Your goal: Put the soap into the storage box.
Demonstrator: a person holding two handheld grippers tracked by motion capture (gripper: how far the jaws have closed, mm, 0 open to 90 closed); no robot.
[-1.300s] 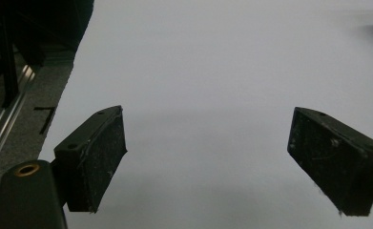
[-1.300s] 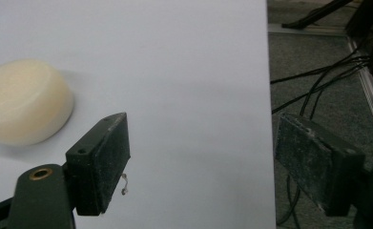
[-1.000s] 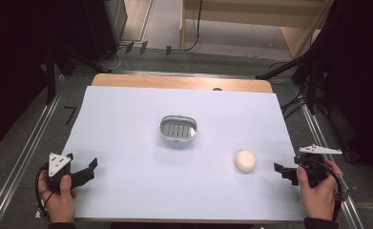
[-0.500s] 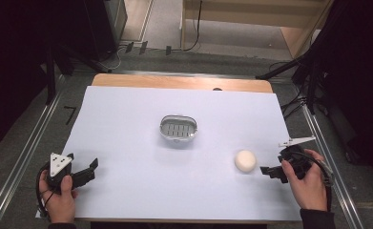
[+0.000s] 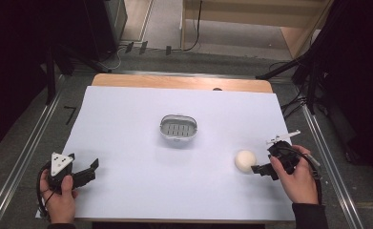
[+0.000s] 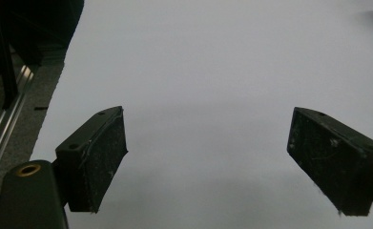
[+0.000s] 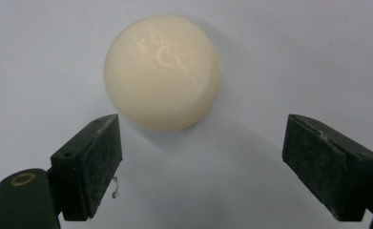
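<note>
Barely started: across flat matte white desk (image 5: 127, 119), ribbed oval metal dish (image 5: 178, 128) at centre, empty, and round, smooth, waxy cream soap (image 5: 245, 161) toward the right front, ungrasped. Nosing right tool (image 5: 256, 169) up to soap, jaws wide though just narrowing slightly, soap ahead, not between; parking left tool (image 5: 92, 170) agape over bare desk. Still to do: gripping soap, probably dropping into dish.

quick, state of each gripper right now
left gripper: open, empty
right gripper: open, holding nothing, round cream soap bar just ahead of its jaws
</note>
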